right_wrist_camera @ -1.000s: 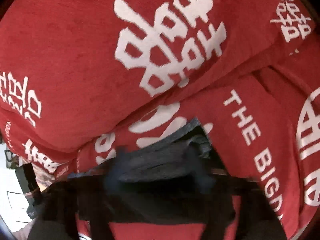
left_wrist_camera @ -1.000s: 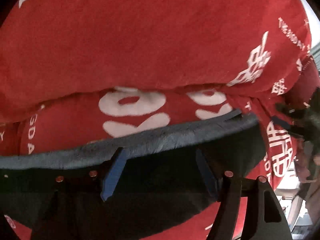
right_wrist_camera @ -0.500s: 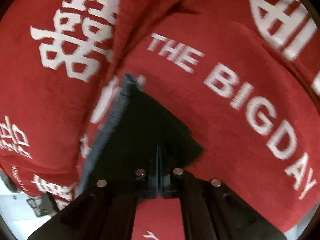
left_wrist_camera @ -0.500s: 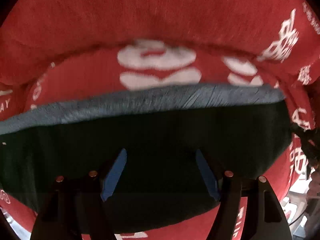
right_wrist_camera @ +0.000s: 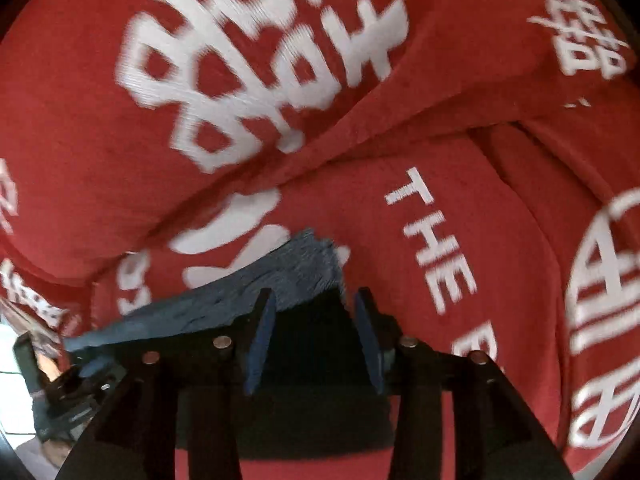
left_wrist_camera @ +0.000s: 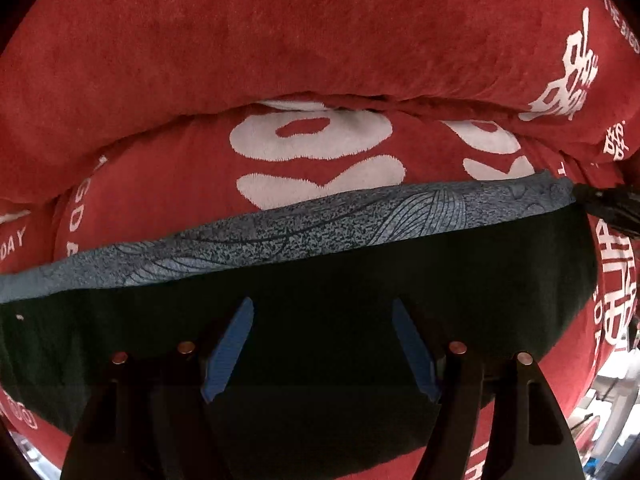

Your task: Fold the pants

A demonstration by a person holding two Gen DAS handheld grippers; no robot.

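The dark pants [left_wrist_camera: 320,280] lie flat on a red bed cover, with a grey-blue patterned waistband [left_wrist_camera: 320,228] along their far edge. My left gripper [left_wrist_camera: 322,308] is open just above the dark fabric, its blue pads apart and holding nothing. In the right wrist view the pants' corner [right_wrist_camera: 304,320] lies under my right gripper [right_wrist_camera: 314,300], whose blue pads stand apart over the waistband end [right_wrist_camera: 296,268]. The other gripper shows at the right edge of the left wrist view [left_wrist_camera: 608,208] and at the lower left of the right wrist view [right_wrist_camera: 68,392].
A red plush cover with white characters and "THE BIG DAY" lettering [right_wrist_camera: 440,240] covers the bed. A thick red folded quilt or pillow [left_wrist_camera: 280,40] rises just behind the pants. The room floor shows at the lower right [left_wrist_camera: 616,400].
My right gripper was shut on the pants' corner half a second ago and now stands open over it. The pants have settled flat on the bed. My left gripper stays open.
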